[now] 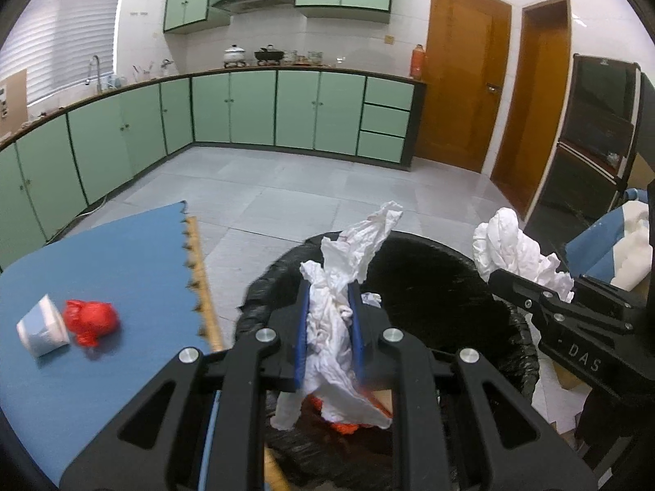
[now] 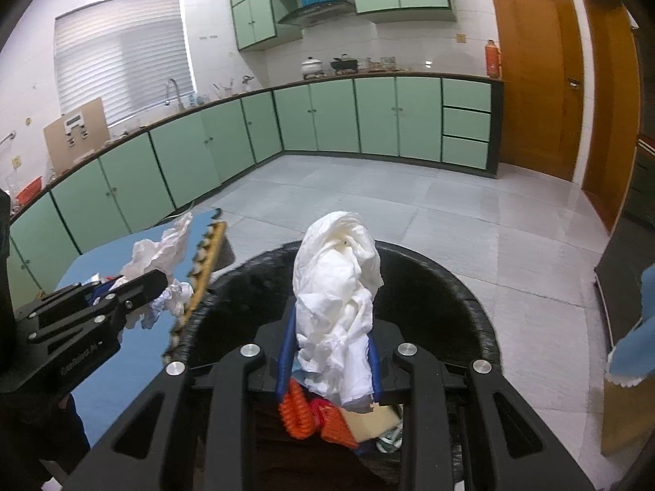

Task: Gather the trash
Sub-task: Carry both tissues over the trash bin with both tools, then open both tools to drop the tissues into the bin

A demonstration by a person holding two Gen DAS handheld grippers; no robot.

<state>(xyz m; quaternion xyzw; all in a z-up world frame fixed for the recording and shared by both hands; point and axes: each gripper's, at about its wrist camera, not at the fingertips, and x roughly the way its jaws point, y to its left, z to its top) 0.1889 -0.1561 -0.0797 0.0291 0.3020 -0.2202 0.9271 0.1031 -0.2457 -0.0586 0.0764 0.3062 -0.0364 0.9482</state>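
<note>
Both grippers hold crumpled tissue over the black-lined trash bin (image 1: 450,286): left gripper (image 1: 330,327) fingers clamp one wad (image 1: 348,270), right gripper (image 2: 333,352) fingers another (image 2: 339,286). A paper cup (image 1: 43,325) and red wrapper (image 1: 92,321) lie on the blue tabletop (image 1: 123,253), far left.

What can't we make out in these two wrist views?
- Bin contents: left wrist view, mostly hidden by the left tongs and their tissue wad; only orange scraps show.
- Bin bottom: right wrist view, blocked by the right tongs and their white wad.
- Paper cup inside: mouth faces away.
- Table: cut off by the fisheye edge.
- Countertop items: too small.
</note>
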